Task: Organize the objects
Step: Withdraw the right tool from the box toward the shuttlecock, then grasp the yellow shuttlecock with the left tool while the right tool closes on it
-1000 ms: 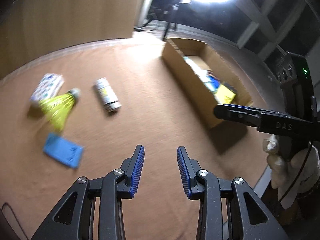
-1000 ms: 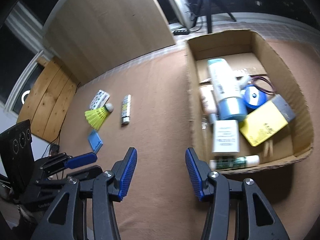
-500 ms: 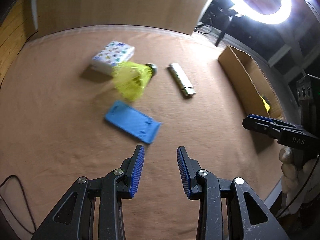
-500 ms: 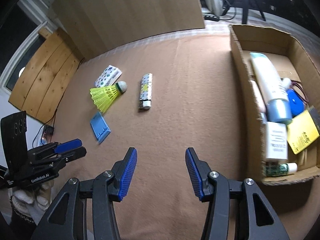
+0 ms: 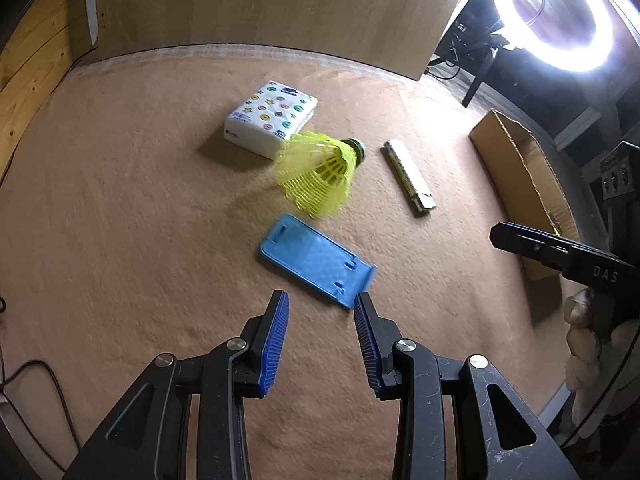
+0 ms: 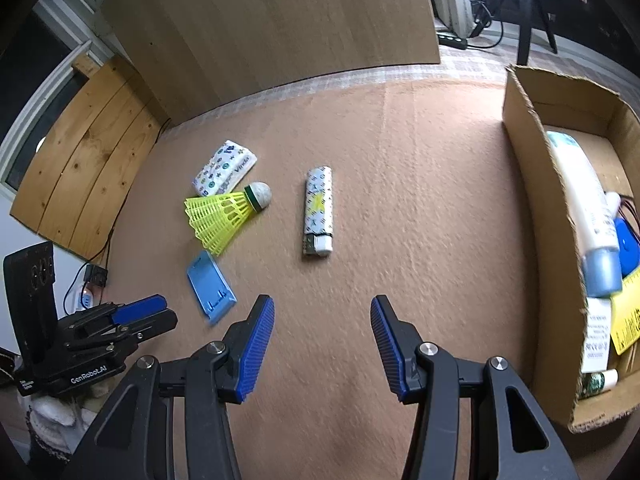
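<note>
Four loose items lie on the tan mat: a blue plastic stand [image 5: 316, 260] [image 6: 210, 285], a yellow shuttlecock [image 5: 320, 172] [image 6: 226, 214], a patterned tissue pack [image 5: 270, 118] [image 6: 225, 168] and a patterned lighter [image 5: 408, 175] [image 6: 319, 210]. My left gripper [image 5: 320, 312] is open, empty, just short of the blue stand's near end. My right gripper [image 6: 322, 312] is open and empty, with the lighter beyond its tips. Each gripper shows in the other's view: the left gripper [image 6: 150, 312] at lower left, the right gripper [image 5: 504, 236] at right.
A cardboard box [image 6: 532, 184] [image 5: 516, 168] stands at the mat's right side, holding a white tube, a blue round item, a yellow card and small bottles. A wooden board [image 6: 272, 28] leans behind the mat. A ring light [image 5: 552, 16] glares at upper right.
Both grippers swung left, away from the box and toward the loose items. The blue stand now lies right before the left tips; the lighter is centred ahead of the right tips.
</note>
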`<state>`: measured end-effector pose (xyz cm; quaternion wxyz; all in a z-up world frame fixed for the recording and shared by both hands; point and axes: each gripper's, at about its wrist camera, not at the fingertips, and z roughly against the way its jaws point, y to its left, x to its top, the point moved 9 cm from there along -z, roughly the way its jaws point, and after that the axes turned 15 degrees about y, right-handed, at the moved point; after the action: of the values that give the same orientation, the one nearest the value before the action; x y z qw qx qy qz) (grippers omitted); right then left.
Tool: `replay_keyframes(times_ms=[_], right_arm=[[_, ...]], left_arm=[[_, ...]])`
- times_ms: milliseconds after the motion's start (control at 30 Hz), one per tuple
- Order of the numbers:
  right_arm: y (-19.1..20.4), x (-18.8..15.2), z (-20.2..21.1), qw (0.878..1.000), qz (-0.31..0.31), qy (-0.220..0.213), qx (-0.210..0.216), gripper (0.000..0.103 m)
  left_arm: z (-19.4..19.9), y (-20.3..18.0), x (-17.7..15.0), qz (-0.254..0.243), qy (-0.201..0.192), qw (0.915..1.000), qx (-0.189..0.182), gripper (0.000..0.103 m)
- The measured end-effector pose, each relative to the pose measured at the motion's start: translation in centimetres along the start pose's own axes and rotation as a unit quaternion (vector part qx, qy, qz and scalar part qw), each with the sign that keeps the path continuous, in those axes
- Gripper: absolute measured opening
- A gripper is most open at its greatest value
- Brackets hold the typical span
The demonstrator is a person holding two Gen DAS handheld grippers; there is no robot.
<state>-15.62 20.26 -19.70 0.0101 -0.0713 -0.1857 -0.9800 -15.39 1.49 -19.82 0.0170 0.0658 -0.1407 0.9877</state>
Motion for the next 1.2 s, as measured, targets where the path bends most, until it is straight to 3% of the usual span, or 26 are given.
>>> replay_keyframes(times_ms=[233, 400, 567, 967, 1100, 1200], right_arm=[[1.0, 0.9, -0.7, 1.000, 0.006, 0.003, 0.003, 0.046], [1.0, 0.8, -0.8, 1.000, 0.001, 0.004, 0.007, 0.046], [0.4, 0.6, -0.7, 1.000, -0.011, 0.003, 0.009, 0.046], [-0.3, 1.4, -0.7, 1.000, -0.016, -0.003, 0.009, 0.047], [-0.1, 1.9, -0.8, 1.000, -0.016, -0.005, 0.021, 0.046], [0.3, 2.4, -1.0, 1.000, -0.010, -0.005, 0.026, 0.046]], left_arm=[[0.8, 1.9, 3.6, 0.011, -0.014, 0.9997, 0.014, 0.037], [1.7, 2.0, 6.8, 0.006, -0.021, 0.9998, 0.001, 0.037], [1.7, 0.4, 7.3, -0.010, -0.017, 0.9993, -0.031, 0.037], [-1.6, -2.2, 8.3, -0.011, 0.002, 0.9992, -0.038, 0.036], [-2.4, -2.1, 8.6, -0.007, 0.004, 0.9994, -0.032, 0.010], [-2.8, -2.0, 8.6, -0.006, 0.004, 0.9994, -0.033, 0.003]])
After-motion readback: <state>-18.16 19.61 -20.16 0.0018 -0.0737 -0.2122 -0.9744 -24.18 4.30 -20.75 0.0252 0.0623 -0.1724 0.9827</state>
